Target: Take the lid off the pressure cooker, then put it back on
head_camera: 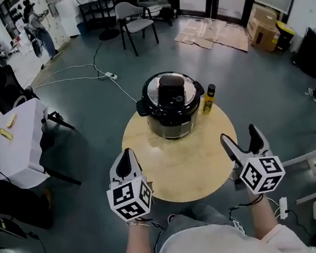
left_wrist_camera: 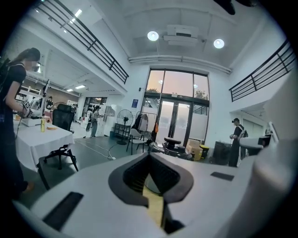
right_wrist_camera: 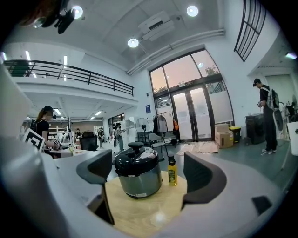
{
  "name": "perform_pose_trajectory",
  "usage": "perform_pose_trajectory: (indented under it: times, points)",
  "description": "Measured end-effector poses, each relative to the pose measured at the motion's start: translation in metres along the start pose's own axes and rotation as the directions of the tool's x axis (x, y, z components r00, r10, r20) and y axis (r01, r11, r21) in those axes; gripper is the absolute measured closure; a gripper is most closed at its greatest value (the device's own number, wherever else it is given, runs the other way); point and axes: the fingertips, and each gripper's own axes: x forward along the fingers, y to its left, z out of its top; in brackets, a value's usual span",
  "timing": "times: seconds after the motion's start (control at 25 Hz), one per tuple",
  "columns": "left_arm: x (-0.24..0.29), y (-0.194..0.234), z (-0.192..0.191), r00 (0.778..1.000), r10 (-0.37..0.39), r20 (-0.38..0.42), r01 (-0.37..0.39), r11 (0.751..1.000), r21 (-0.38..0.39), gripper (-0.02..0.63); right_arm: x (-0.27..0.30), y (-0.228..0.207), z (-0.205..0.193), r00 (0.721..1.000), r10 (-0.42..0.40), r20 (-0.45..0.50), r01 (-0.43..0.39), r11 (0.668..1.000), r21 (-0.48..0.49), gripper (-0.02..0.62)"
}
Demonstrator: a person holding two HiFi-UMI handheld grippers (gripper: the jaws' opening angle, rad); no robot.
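Head view looks down on a round wooden tabletop. The pressure cooker stands at its far side with the black lid seated on top. A small yellow bottle is just beside it on the right. Both grippers hover at the near rim, well apart from the cooker: the left gripper at the left edge, the right gripper at the right.

Left gripper view shows what the overhead angle only hints at. Its jaws are pressed together with nothing held, and a thin sliver of wood shows low between them. They block nearly all of the cooker, so only the lid's knob rises above them.

Right gripper view has its jaws spread wide and empty. They frame the whole cooker and the bottle, and touch neither.
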Motion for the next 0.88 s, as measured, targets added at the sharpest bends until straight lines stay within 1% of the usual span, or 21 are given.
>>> perform_pose_trajectory:
  times: [0.08, 0.24, 0.32, 0.44, 0.56, 0.68, 0.88]
  points:
    - [0.008, 0.004, -0.004, 1.000, 0.005, -0.010, -0.005, 1.000, 0.000, 0.611, 0.012, -0.002, -0.001, 1.000, 0.006, -0.002, -0.006, 1.000, 0.002, 0.112]
    - [0.019, 0.008, -0.001, 0.999, 0.037, -0.002, -0.037, 0.999, -0.016, 0.611, 0.035, -0.003, 0.006, 0.999, 0.043, 0.004, -0.043, 0.999, -0.001, 0.112]
    - [0.022, 0.005, 0.000, 0.999, 0.047, -0.005, -0.047, 0.999, -0.025, 0.611, 0.043, -0.005, 0.008, 0.998, 0.061, 0.000, -0.061, 0.998, 0.006, 0.114]
    - [0.025, 0.006, 0.000, 0.998, 0.066, -0.008, -0.066, 0.998, -0.012, 0.611, 0.057, -0.006, 0.007, 0.996, 0.089, -0.015, -0.089, 0.996, 0.005, 0.115]
    - [0.028, 0.009, 0.000, 0.996, 0.086, -0.008, -0.086, 0.996, -0.029, 0.612, 0.069, -0.006, 0.011, 0.993, 0.117, -0.012, -0.117, 0.993, 0.008, 0.115]
    - [0.031, 0.009, 0.000, 0.995, 0.102, -0.004, -0.102, 0.995, -0.019, 0.612, 0.082, -0.004, 0.014, 0.988, 0.151, -0.027, -0.152, 0.988, -0.013, 0.115]
    - [0.030, 0.011, -0.008, 0.990, 0.138, -0.008, -0.138, 0.990, -0.038, 0.611, 0.104, -0.001, 0.020, 0.977, 0.207, -0.058, -0.211, 0.976, -0.054, 0.115]
